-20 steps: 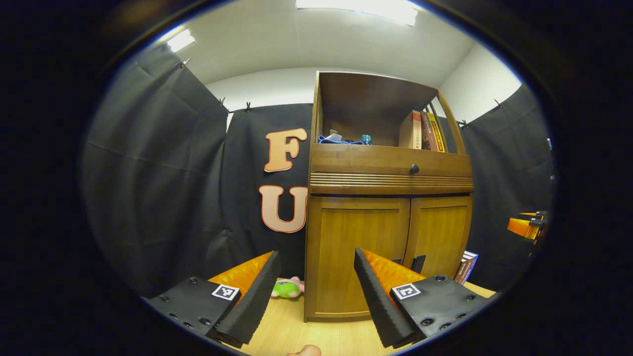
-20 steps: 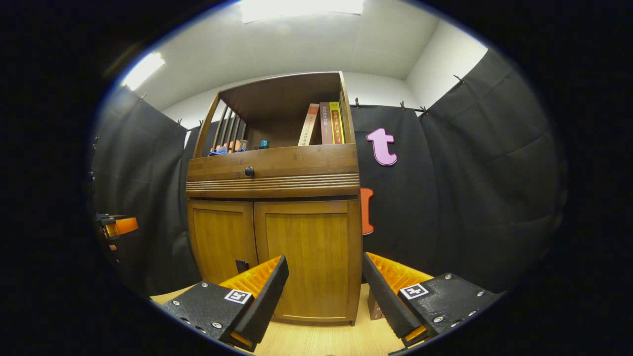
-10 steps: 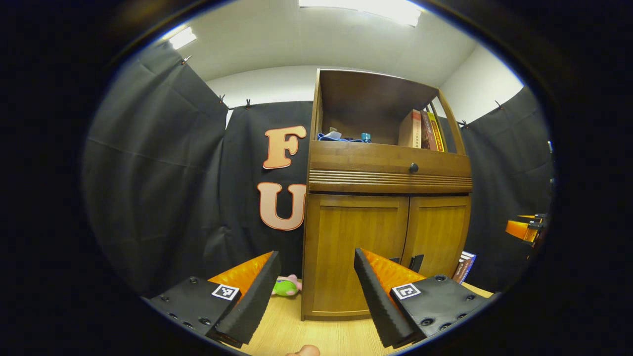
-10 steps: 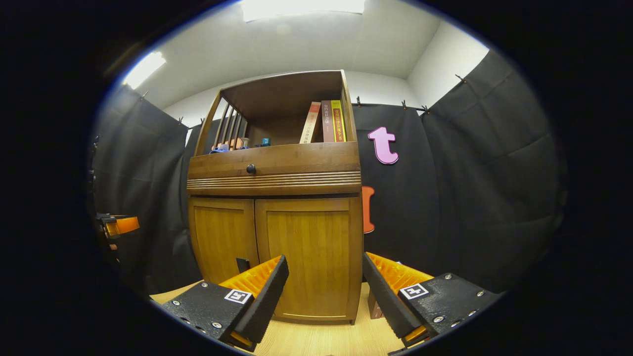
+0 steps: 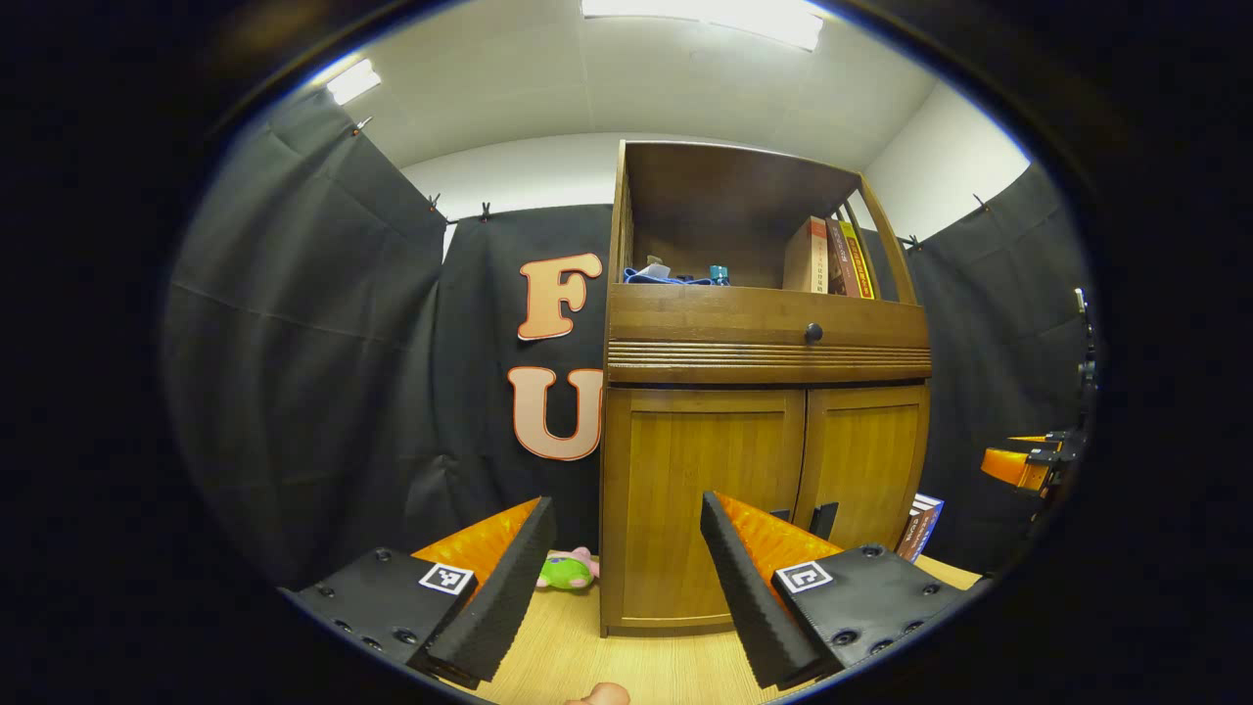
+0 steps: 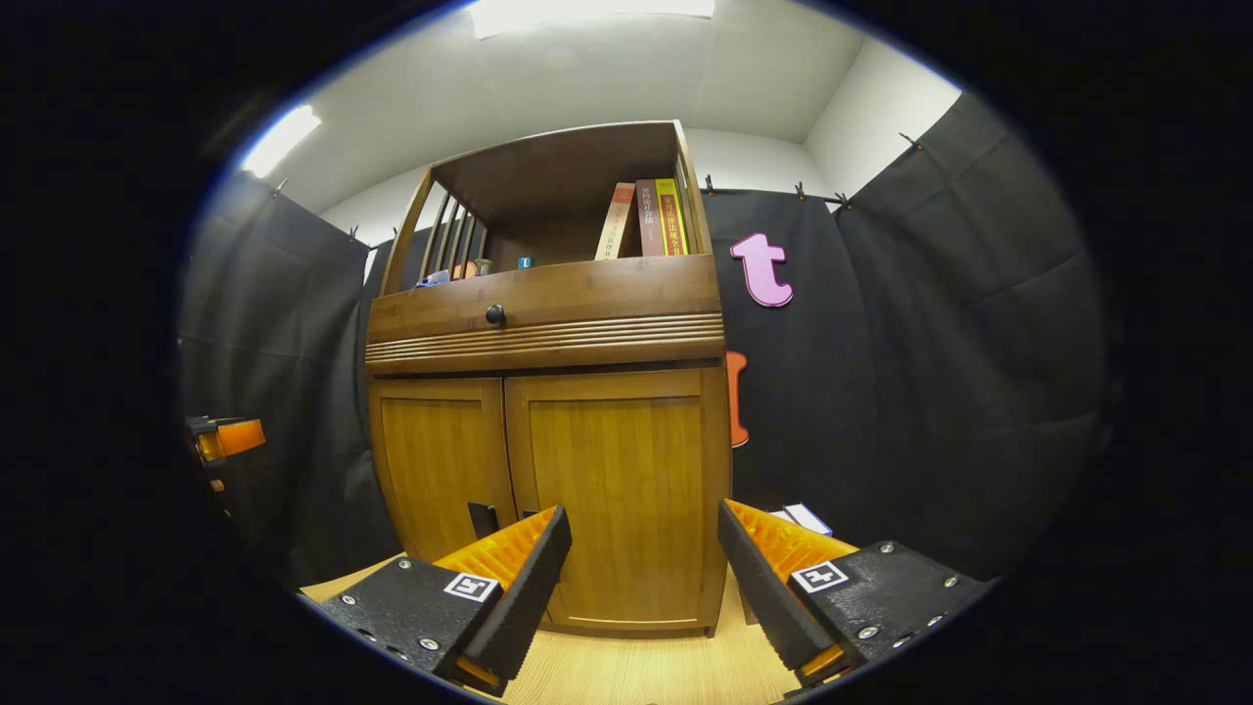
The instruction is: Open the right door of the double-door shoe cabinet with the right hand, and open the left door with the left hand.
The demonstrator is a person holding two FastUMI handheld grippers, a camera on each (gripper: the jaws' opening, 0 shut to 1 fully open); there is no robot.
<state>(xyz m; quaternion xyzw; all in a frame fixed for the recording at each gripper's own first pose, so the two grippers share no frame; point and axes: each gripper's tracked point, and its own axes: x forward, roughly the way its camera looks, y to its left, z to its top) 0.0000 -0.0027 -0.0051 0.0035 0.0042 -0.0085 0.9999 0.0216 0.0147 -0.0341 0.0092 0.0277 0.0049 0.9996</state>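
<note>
Shoe cabinet (image 6: 548,460) stands on the wooden floor (image 6: 636,671) against the black cloth wall, directly ahead of both grippers, with both lower doors closed. Compared with a second ago it looms larger and sits higher in the right gripper view, so the right gripper (image 6: 641,568) has moved closer; in the left gripper view the cabinet (image 5: 764,460) has barely shifted, and the other gripper at the far right edge has dropped slightly. That suggests the approach to the right door (image 6: 617,494) is under way, while neither door has begun to swing.

The right gripper's jaws stand wide apart, holding nothing and touching nothing, with the right door framed between them. The dark handles (image 6: 482,519) sit low by the centre seam, just left of its left finger, so it probably has to shift that way to reach one.

The left gripper (image 5: 622,578) is equally wide open and empty, clear of the cabinet, facing the left door (image 5: 705,499). A green plush toy (image 5: 566,570) lies on the floor beside the cabinet's left side.
</note>
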